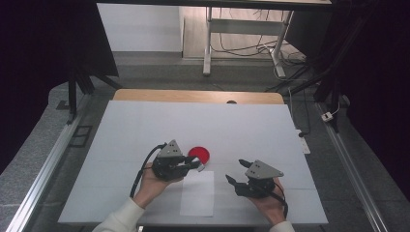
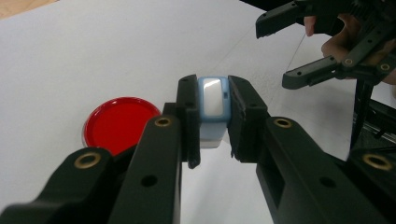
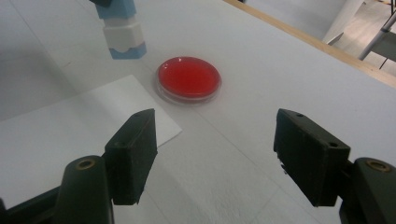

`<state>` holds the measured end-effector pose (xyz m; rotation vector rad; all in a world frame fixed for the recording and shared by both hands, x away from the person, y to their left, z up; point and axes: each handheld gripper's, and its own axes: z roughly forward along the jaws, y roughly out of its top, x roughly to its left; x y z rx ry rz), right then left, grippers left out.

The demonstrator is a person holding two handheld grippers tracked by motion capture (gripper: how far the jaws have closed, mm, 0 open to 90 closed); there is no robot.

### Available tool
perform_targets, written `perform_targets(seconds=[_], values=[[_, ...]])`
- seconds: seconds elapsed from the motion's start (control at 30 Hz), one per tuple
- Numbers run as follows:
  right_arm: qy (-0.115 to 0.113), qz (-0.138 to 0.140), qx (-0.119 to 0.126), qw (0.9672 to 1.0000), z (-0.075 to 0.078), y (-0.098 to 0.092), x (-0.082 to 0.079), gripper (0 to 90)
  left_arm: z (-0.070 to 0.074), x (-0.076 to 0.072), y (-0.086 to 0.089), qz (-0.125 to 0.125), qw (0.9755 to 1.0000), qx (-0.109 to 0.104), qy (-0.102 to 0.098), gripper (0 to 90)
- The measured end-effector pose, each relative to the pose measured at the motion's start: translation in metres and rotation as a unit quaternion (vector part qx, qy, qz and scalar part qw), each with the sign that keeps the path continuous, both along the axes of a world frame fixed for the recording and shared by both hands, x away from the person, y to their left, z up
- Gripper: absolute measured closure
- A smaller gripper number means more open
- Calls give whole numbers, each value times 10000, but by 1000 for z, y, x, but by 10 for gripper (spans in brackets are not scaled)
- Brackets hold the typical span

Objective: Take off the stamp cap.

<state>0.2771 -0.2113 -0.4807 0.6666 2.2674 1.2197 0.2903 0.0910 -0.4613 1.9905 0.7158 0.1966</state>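
Note:
My left gripper (image 1: 197, 166) is shut on a small light-blue and white block (image 2: 212, 100), which its jaws hold just above the table. In the right gripper view the block (image 3: 122, 35) hangs at the top left, its white end pointing down. A round red dish (image 1: 199, 154) lies flat on the table just beyond the left gripper, also seen as the dish (image 2: 120, 123) and the dish (image 3: 188, 77). My right gripper (image 1: 234, 170) is open to the right of the block, with nothing between its jaws (image 3: 217, 140). It faces the dish. The left gripper view shows the right gripper (image 2: 273, 53) at the upper right.
A white sheet of paper (image 1: 198, 193) lies near the front edge between the two hands, its corner close to the dish. The white table top (image 1: 145, 125) ends in a wooden strip (image 1: 193, 95) at the back. Metal rails (image 1: 48, 159) run along both sides.

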Motion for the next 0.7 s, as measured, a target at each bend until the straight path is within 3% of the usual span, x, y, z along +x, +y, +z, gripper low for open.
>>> perform_targets(seconds=[0.7], values=[[-110, 259, 41, 9996, -10, 33, -6, 296, -1, 0, -2, 38, 10000, -16, -4, 751]])
